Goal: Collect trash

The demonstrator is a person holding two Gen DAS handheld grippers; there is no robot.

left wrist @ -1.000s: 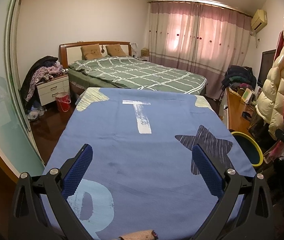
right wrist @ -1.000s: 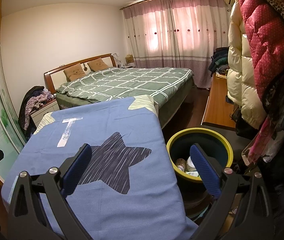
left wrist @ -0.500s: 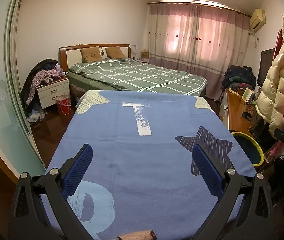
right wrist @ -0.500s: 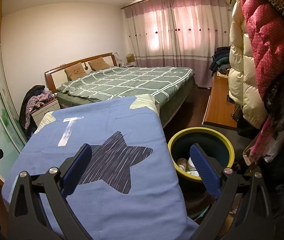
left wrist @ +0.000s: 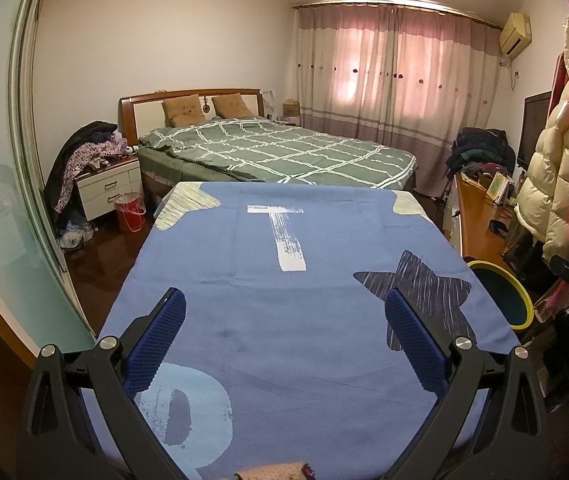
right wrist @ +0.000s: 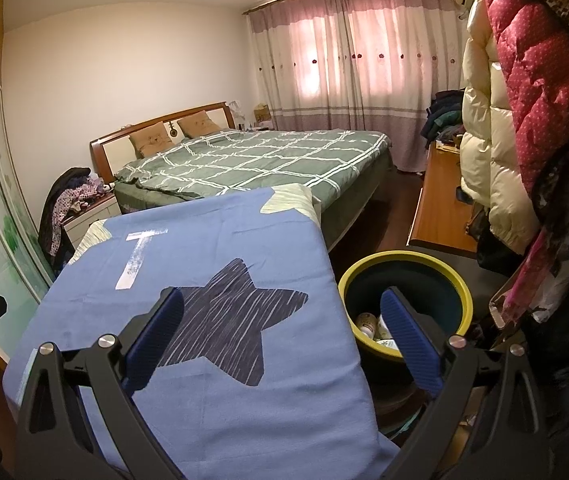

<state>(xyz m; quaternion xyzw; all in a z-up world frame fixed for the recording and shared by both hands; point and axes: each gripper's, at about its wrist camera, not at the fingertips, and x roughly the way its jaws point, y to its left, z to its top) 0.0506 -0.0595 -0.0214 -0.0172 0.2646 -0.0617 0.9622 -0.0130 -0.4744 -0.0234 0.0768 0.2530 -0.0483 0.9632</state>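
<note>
Bedroom scene, both grippers held over a blue cloth (left wrist: 316, 320) that fills the lower centre of each frame. Cloth has a white T print, a dark star and a pale letter at the bottom left of the left wrist view.

Left gripper (left wrist: 284, 344): jaws spread wide, nothing between the blue pads, only cloth under them. Small brownish scrap (left wrist: 272, 472) at the bottom edge of the left wrist frame, cut off, cannot tell what it is.

Right gripper (right wrist: 282, 338): also wide open and empty. Its left pad sits over the star, its right pad overlaps the trash bin (right wrist: 436, 270) in the frame.

Trash bin: round, yellow rim, dark inside, lower right of the right wrist view, just beside the cloth's right edge. Trash items (right wrist: 368, 324) lie at its bottom, pale, look like small containers, partly hidden by the pad. Same bin shows at right middle of the left wrist view (left wrist: 500, 284), inside not visible there.

Background: bed with green checked cover (left wrist: 284, 152) centre, pink curtains (left wrist: 396, 72) upper right, nightstand (left wrist: 110, 188) with clothes piled on it at left, red bucket (left wrist: 129, 212) on the floor beside it, puffy jackets (right wrist: 524, 100) hanging at right edge, wooden desk (right wrist: 440, 208) under them.
</note>
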